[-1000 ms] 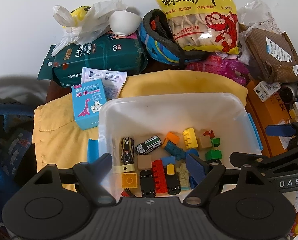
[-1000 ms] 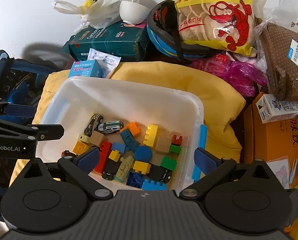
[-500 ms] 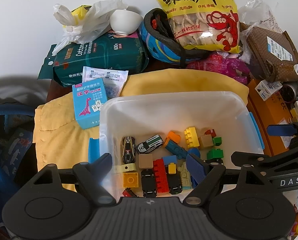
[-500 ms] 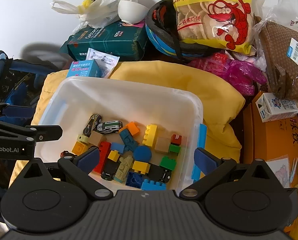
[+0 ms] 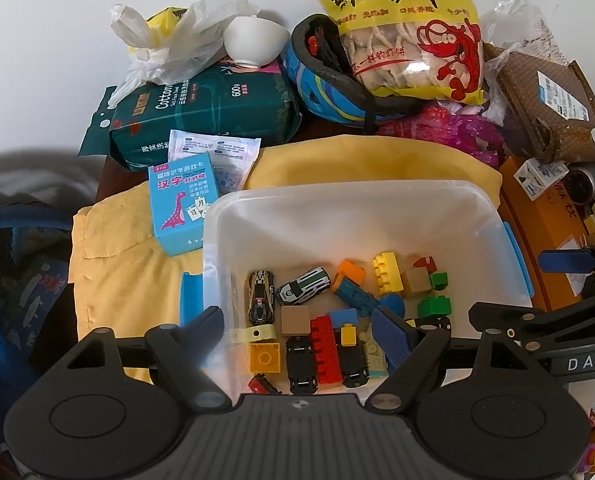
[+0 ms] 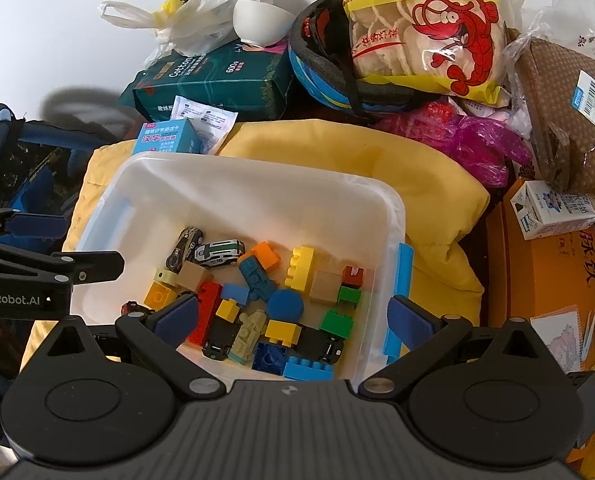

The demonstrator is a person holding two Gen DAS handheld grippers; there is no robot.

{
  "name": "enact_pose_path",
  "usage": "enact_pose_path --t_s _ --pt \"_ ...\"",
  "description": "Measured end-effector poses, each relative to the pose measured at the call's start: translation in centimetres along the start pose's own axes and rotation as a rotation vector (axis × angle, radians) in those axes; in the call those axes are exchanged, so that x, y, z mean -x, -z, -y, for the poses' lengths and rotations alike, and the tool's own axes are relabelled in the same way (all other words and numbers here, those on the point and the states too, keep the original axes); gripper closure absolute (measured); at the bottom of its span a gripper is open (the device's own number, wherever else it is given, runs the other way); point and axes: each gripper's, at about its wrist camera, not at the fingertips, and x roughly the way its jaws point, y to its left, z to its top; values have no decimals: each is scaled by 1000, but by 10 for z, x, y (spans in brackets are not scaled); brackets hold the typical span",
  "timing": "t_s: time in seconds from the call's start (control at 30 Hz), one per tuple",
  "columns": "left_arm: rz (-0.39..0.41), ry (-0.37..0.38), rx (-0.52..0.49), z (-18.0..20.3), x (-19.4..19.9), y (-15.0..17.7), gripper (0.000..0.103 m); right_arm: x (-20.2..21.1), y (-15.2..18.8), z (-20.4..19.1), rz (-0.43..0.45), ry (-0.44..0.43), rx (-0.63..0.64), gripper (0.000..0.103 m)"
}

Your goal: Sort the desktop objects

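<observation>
Cloth, yellow, spans mid-frame; on it we see the translucent bin at centre. Left gripper and right gripper hover low over it, fingers spread, grasping nothing. Bricks and toy cars lie in the bin's lower half.

Left gripper: black plastic, two round discs flanking a ribbed centre, silver screws at the joints, blue pads on the fingers. Right gripper: identical build. White lettering "DAS" and "GenRobot.AI" marks their sides.
</observation>
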Motion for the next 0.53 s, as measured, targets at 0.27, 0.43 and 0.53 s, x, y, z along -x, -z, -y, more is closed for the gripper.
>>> enact_pose_path --t_s 0.27,0.43,0.53 --pt "-4 -2 1 -1 -2 1 19 -2 1 0 -6 0 -2 0" --pt "4 10 -4 2 -2 2 19 -3 1 1 -7 1 -6 0" --pt "2 11 -4 3 -2 1 19 -3 2 1 -7 2 -7 0"
